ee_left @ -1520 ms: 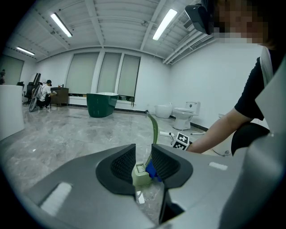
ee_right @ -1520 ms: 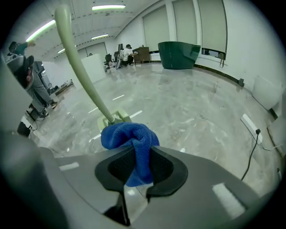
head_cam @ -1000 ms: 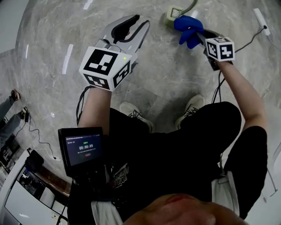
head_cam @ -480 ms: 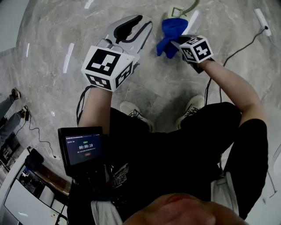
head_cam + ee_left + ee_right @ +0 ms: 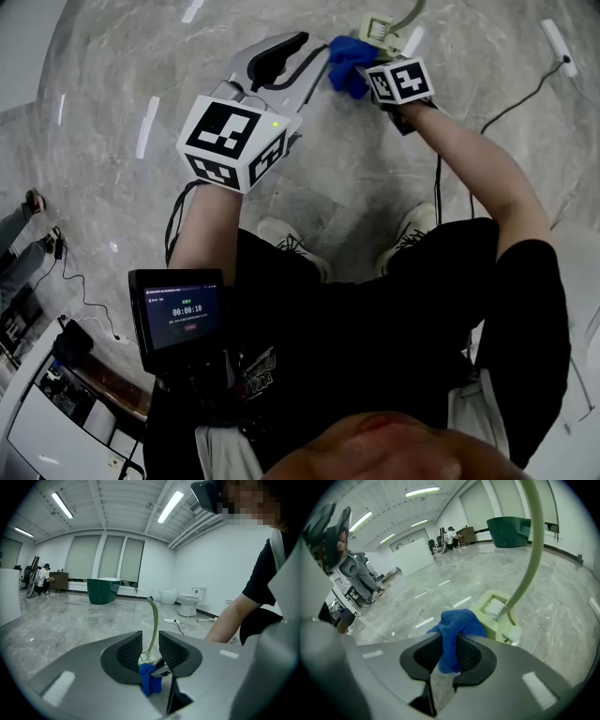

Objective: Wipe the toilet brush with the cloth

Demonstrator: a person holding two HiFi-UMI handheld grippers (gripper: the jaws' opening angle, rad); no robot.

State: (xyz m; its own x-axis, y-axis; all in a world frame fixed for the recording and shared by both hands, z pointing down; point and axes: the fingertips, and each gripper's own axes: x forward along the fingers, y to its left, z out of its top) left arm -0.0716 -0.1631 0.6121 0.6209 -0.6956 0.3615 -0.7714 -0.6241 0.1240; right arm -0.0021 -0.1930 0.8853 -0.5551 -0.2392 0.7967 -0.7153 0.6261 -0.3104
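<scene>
- Right gripper (image 5: pixel 449 651): jaws clamped on the cloth (image 5: pixel 457 625). It's a blue wad bunched between the pads and puffing out past the tips.
- Just beyond that wad, a bit right of the jaws, is the brush (image 5: pixel 527 564). It sits head-down in its pale green holder (image 5: pixel 483 603) on the floor (image 5: pixel 417 588), with the handle curving up. The cloth is near it, but I can't tell if they're touching.
- Left gripper (image 5: pixel 150 641): jaws wide apart, nothing pinched. The handle lines up with the gap, but it's out past the tips.
- Step-wise, I'd call this the approach: cloth is at the brush, no wiping yet.
- Next move, my guess: push the wad onto the handle and drag it along. The left jaws probably need to close on the handle first, or the brush may just wobble in the holder.
</scene>
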